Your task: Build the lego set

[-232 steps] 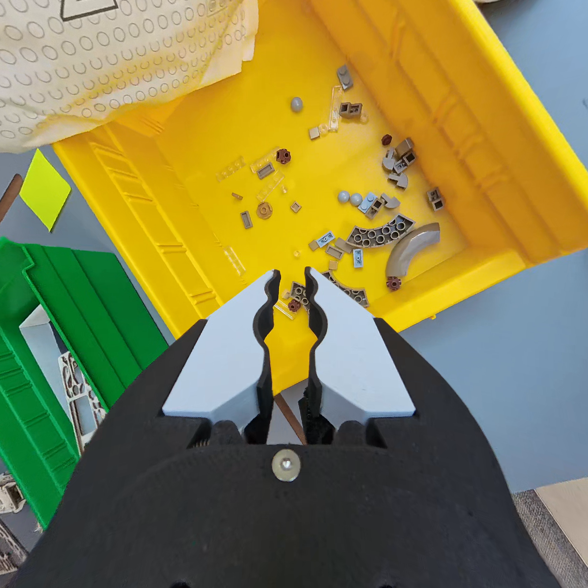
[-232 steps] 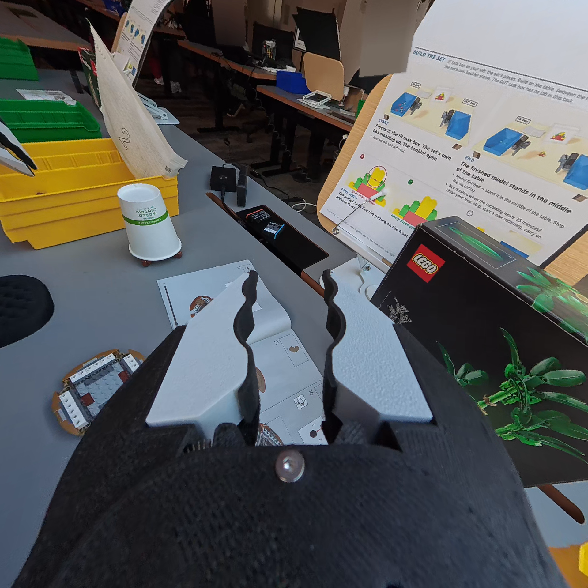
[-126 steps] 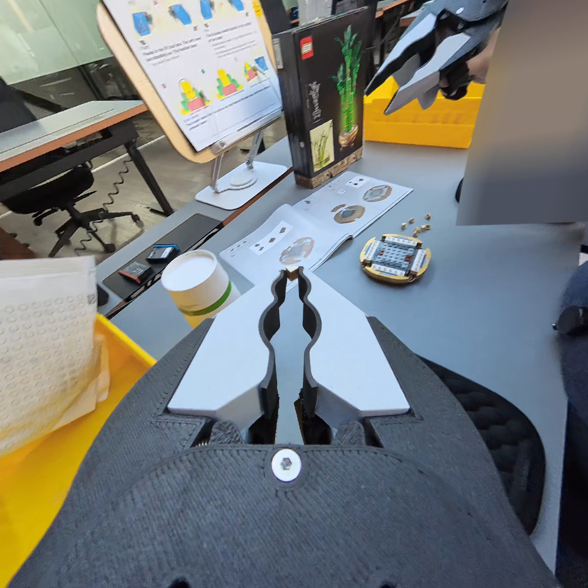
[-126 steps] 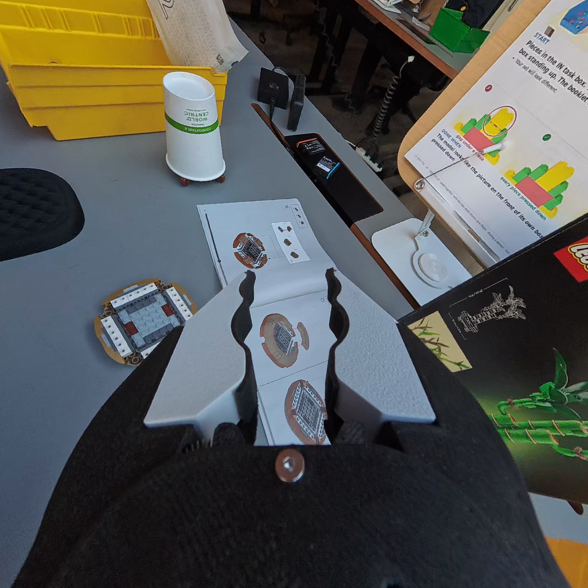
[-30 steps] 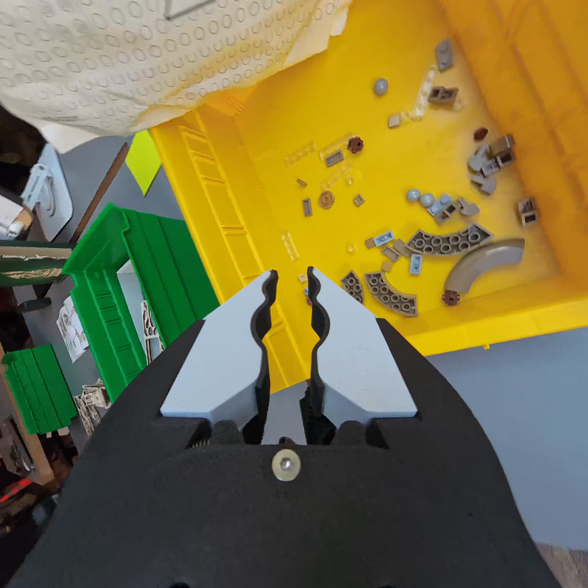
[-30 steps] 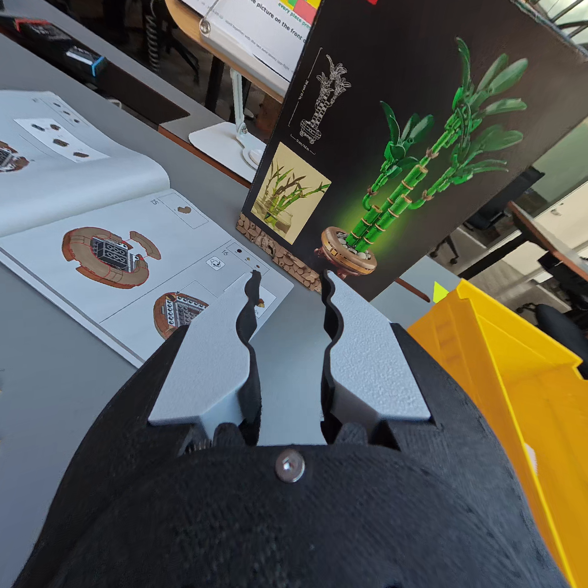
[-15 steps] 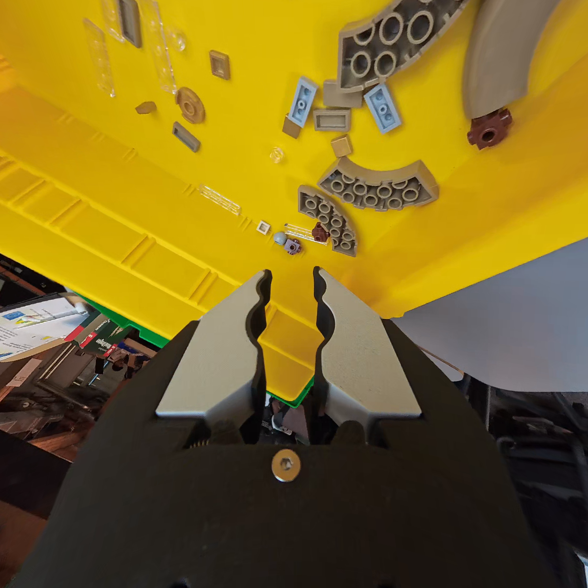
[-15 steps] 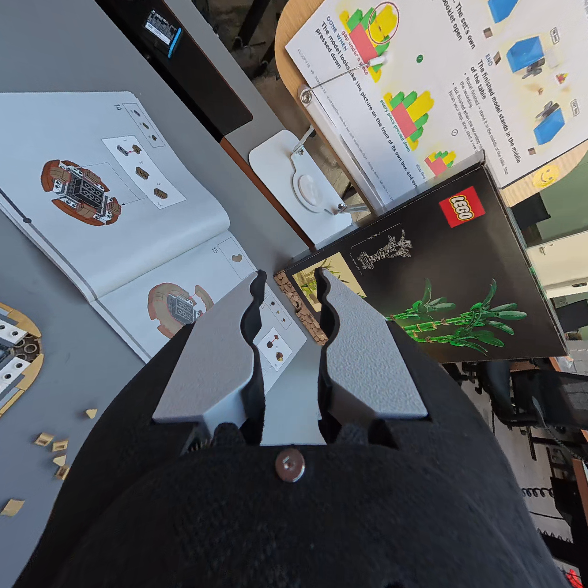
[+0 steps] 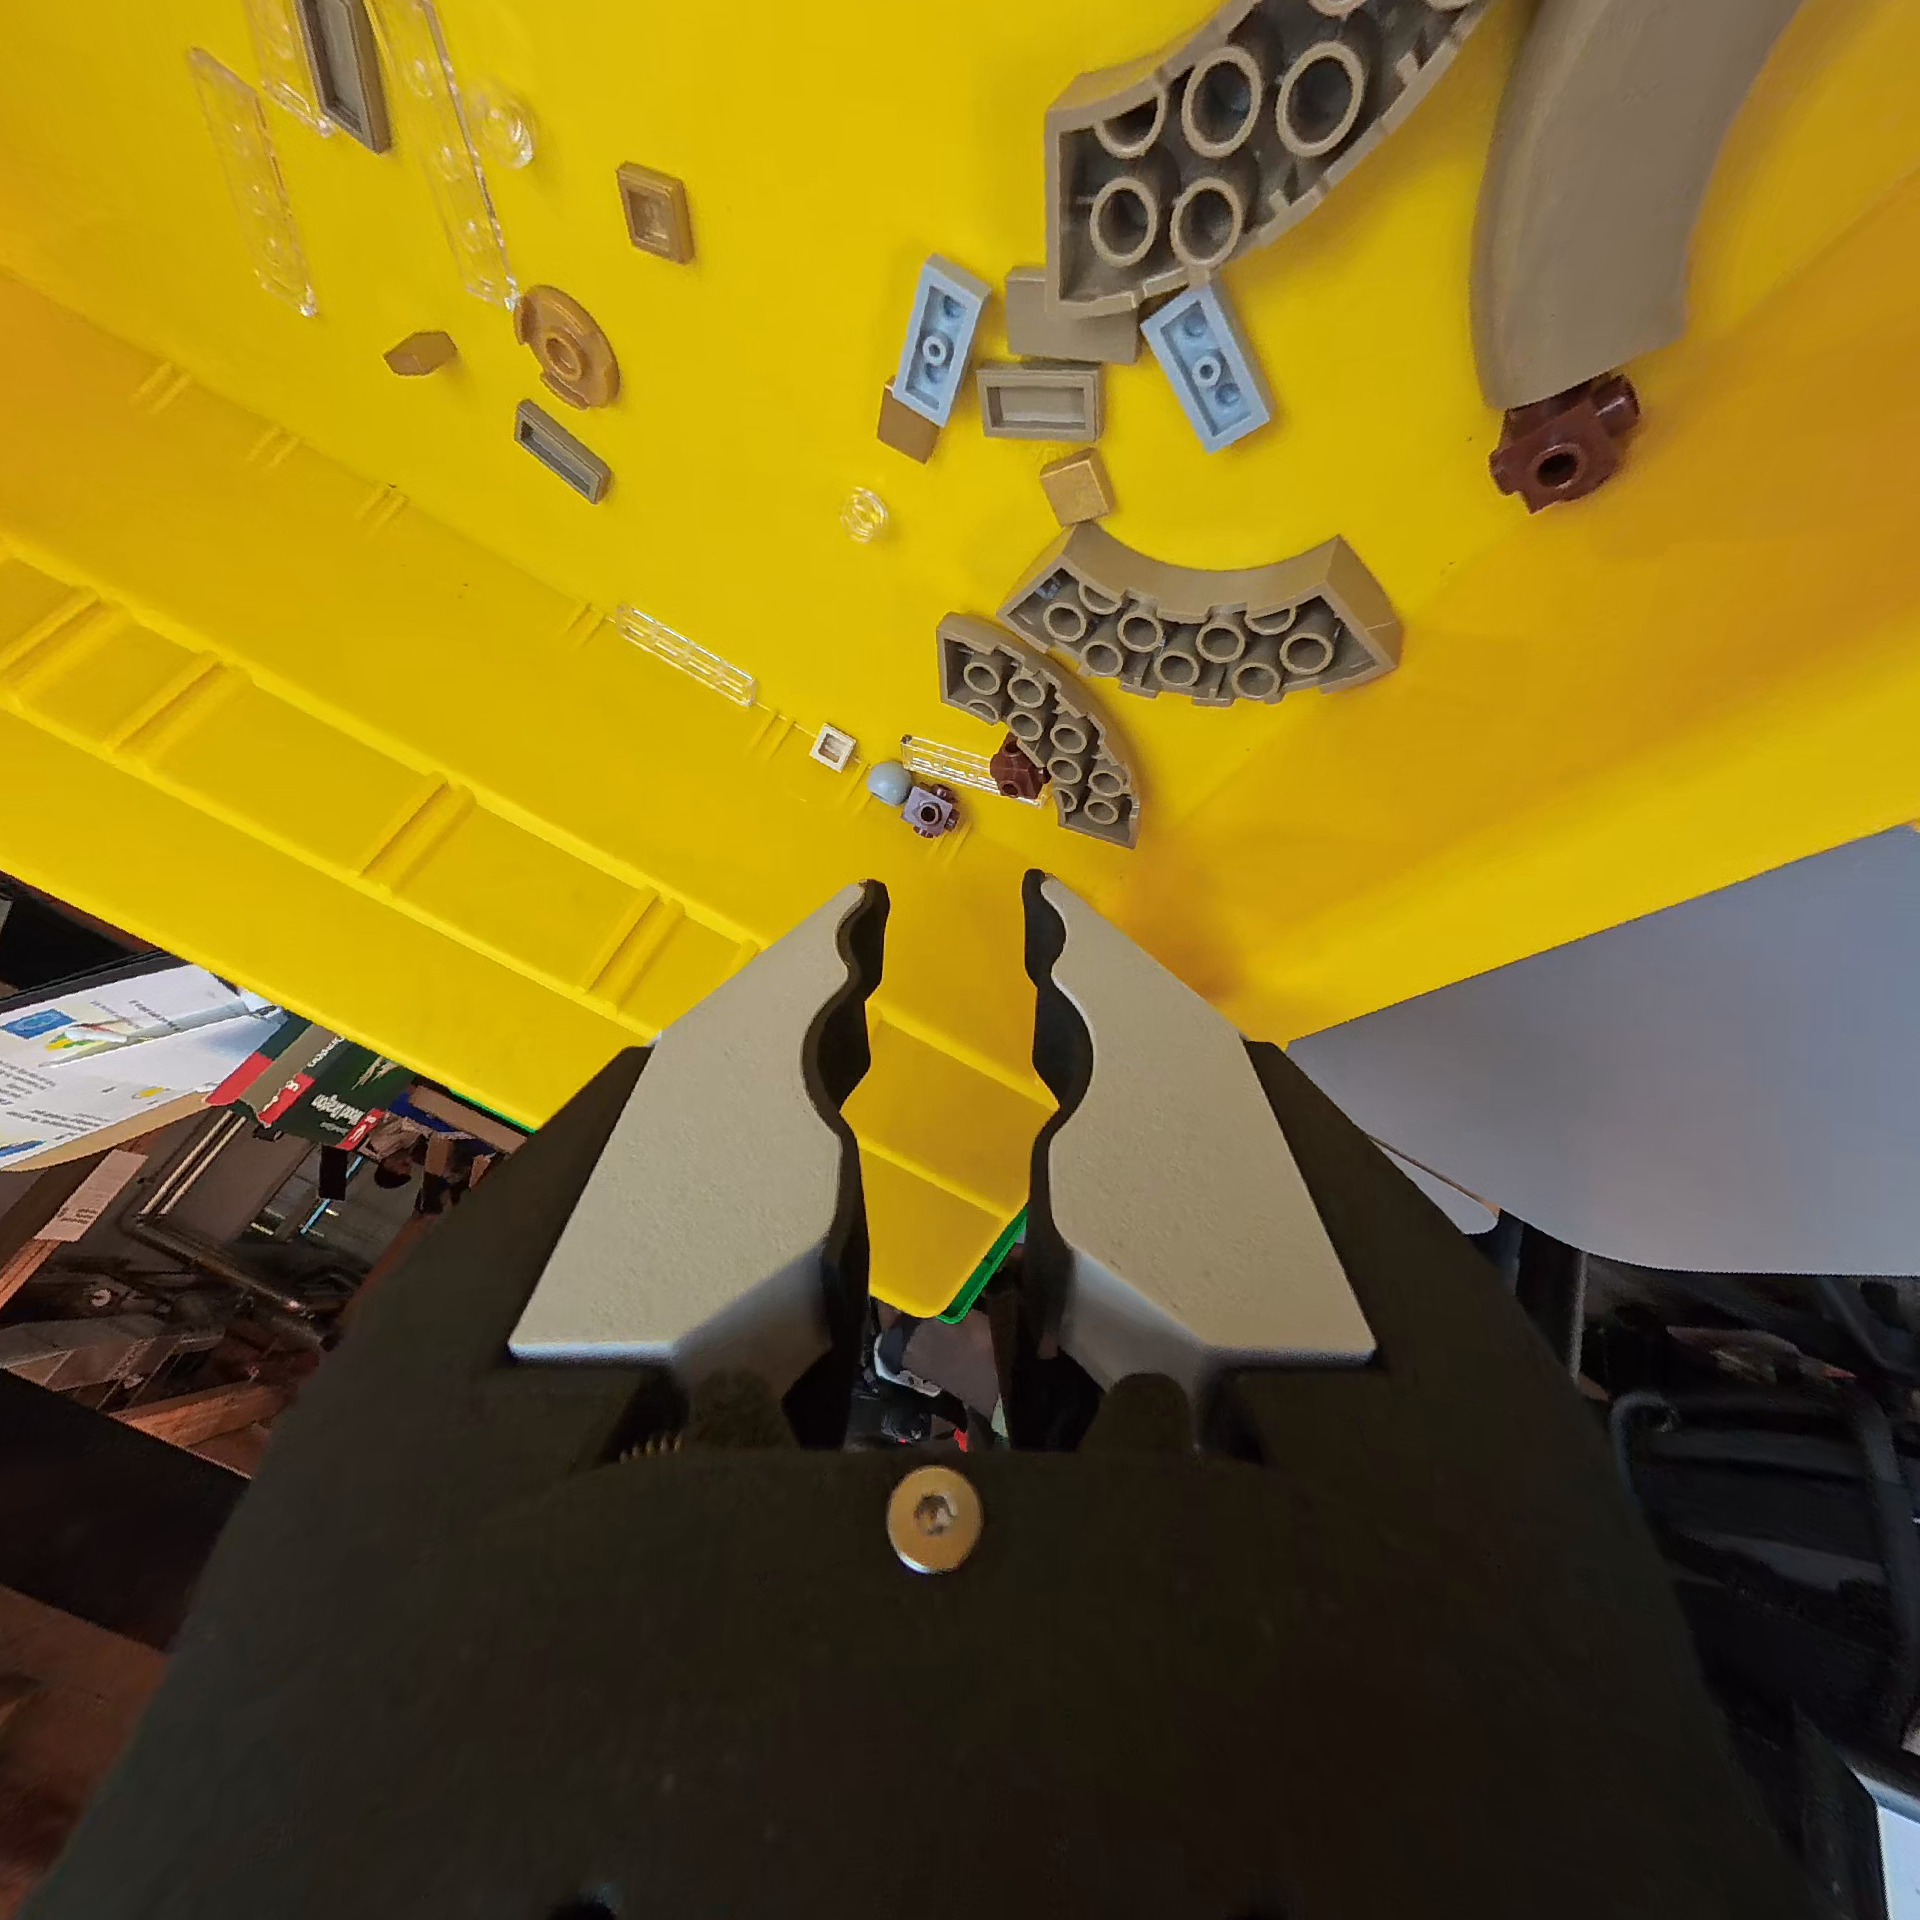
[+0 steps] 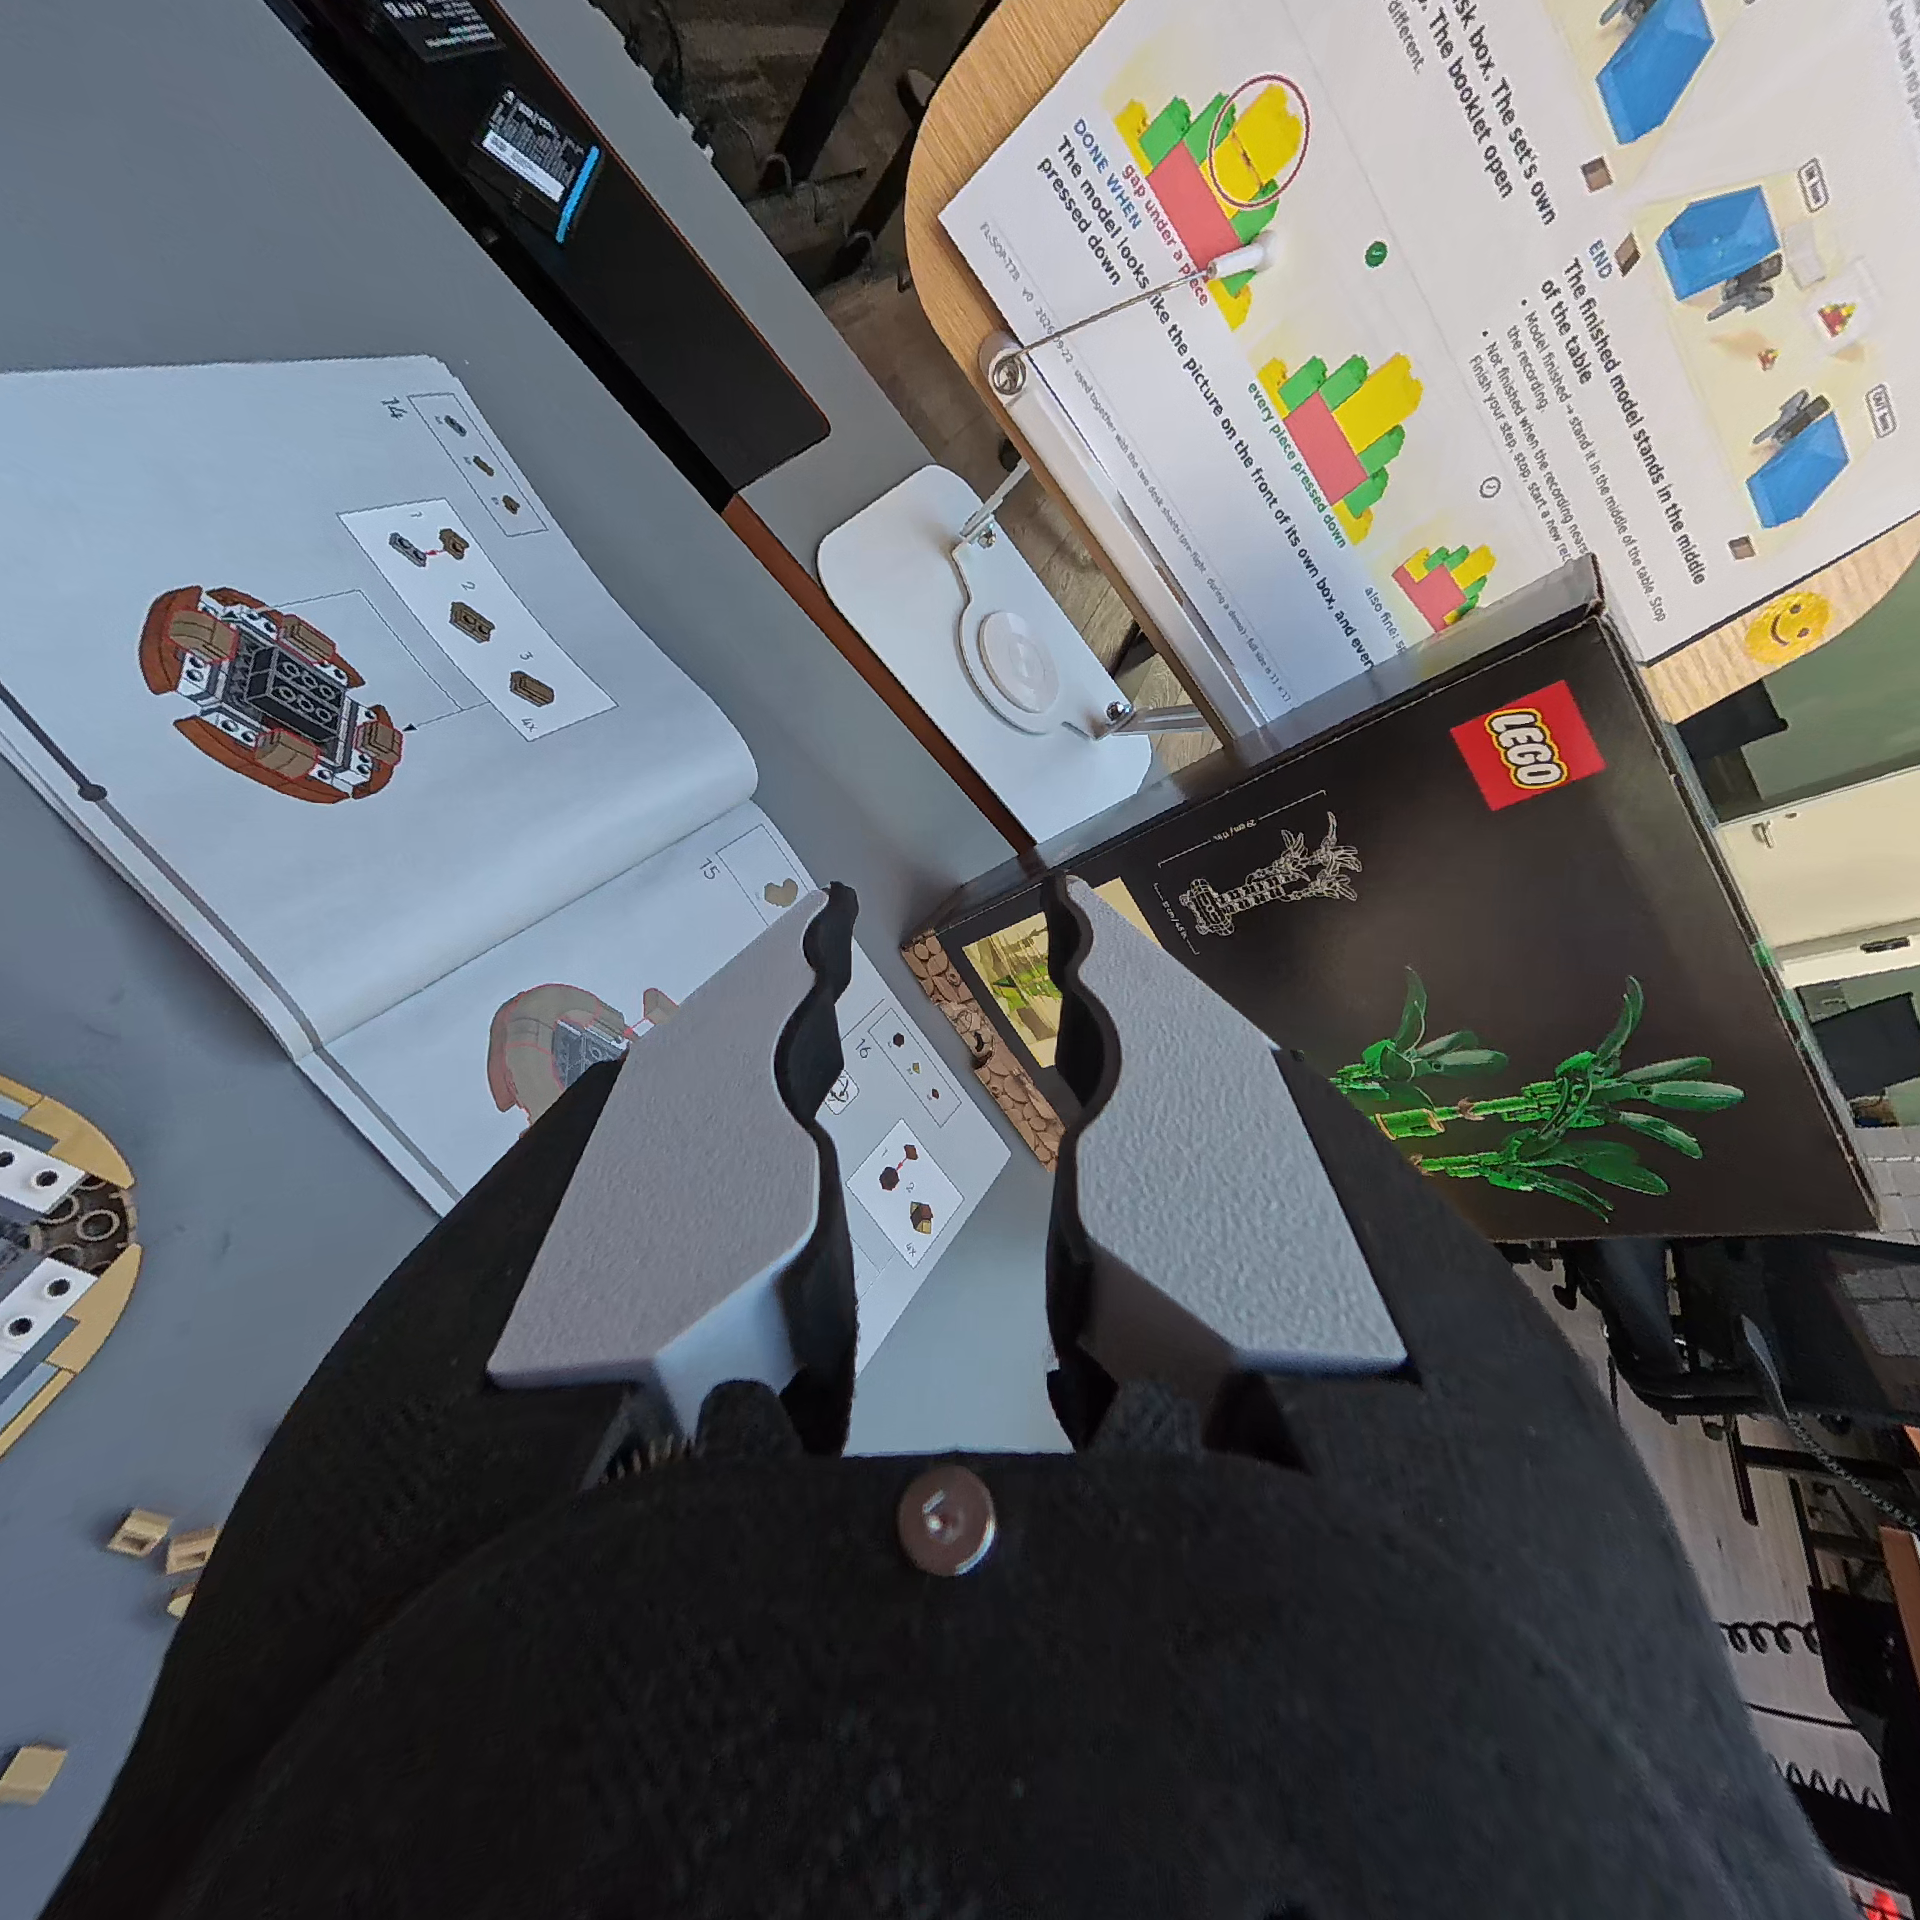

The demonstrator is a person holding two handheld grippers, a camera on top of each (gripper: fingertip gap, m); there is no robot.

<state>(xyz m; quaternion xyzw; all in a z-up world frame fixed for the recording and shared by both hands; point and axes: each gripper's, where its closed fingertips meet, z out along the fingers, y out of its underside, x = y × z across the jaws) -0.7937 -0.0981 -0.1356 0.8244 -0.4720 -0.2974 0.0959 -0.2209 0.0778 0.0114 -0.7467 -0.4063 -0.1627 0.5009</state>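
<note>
In the left wrist view my left gripper (image 9: 954, 883) is open and empty, low over the near corner of the yellow bin (image 9: 312, 790). Just ahead of its tips lie a small brown stud piece (image 9: 932, 811), a grey ball (image 9: 887, 781), a dark red piece (image 9: 1016, 769) and a tan curved plate (image 9: 1039, 717). Farther in lie more curved tan plates (image 9: 1195, 623), blue-grey plates (image 9: 1205, 364) and clear strips (image 9: 249, 177). In the right wrist view my right gripper (image 10: 945, 899) is open and empty above the open instruction booklet (image 10: 416, 748). The round partly built base (image 10: 52, 1247) shows at the left edge.
Small tan tiles (image 10: 156, 1538) lie on the grey table near the base. The black set box (image 10: 1455, 987) stands right of the booklet, with a white instruction board on a stand (image 10: 1455, 260) behind it. The table edge (image 9: 1558, 1091) lies right of the bin. Tip to tip, the grippers are about 60 centimetres apart.
My left gripper has dropped lower into the bin's near corner, so the pieces look larger. My right gripper has swung from the box towards the booklet and dipped a little.
</note>
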